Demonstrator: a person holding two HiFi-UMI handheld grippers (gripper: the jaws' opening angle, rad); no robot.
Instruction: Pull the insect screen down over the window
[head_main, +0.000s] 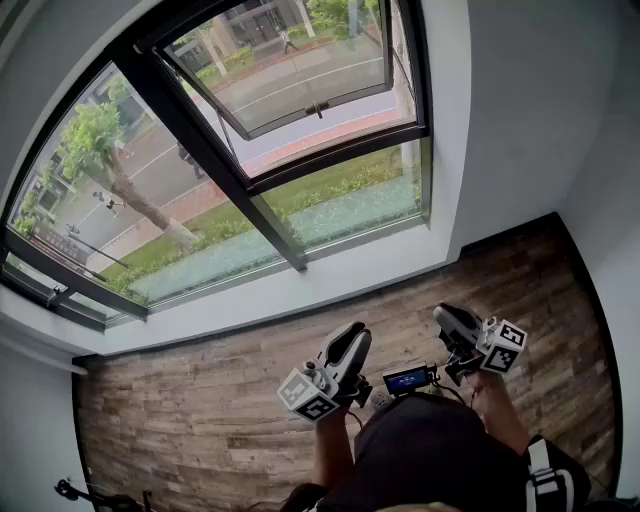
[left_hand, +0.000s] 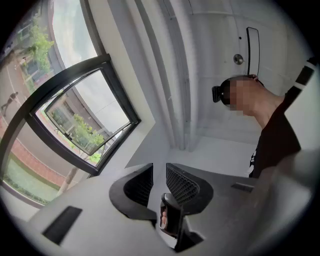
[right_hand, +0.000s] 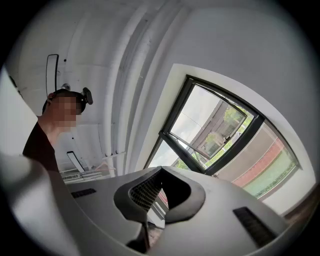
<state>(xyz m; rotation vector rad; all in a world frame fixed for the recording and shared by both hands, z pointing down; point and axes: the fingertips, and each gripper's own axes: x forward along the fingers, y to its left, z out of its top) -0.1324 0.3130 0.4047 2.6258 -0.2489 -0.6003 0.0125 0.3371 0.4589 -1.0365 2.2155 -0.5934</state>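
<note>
- The window (head_main: 210, 150) stands ahead of and above both tools, and no screen covers the glass. I cannot make out its pull bar.
- The open pane (head_main: 300, 75) tilts outward.
- The left tool (head_main: 352, 332) is held low, more squarely under the pane. Its jaws are apart and empty.
- The right tool (head_main: 452, 318) is level with it, jaws together and empty.

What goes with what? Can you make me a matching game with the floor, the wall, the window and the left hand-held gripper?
Things:
1. floor
2. wall
3. window
4. left hand-held gripper

Colour or state:
A. white
B. jaws apart, nothing between them
C. brown wood
D. tilted open

Pairs: 1-C, 2-A, 3-D, 4-B
</note>
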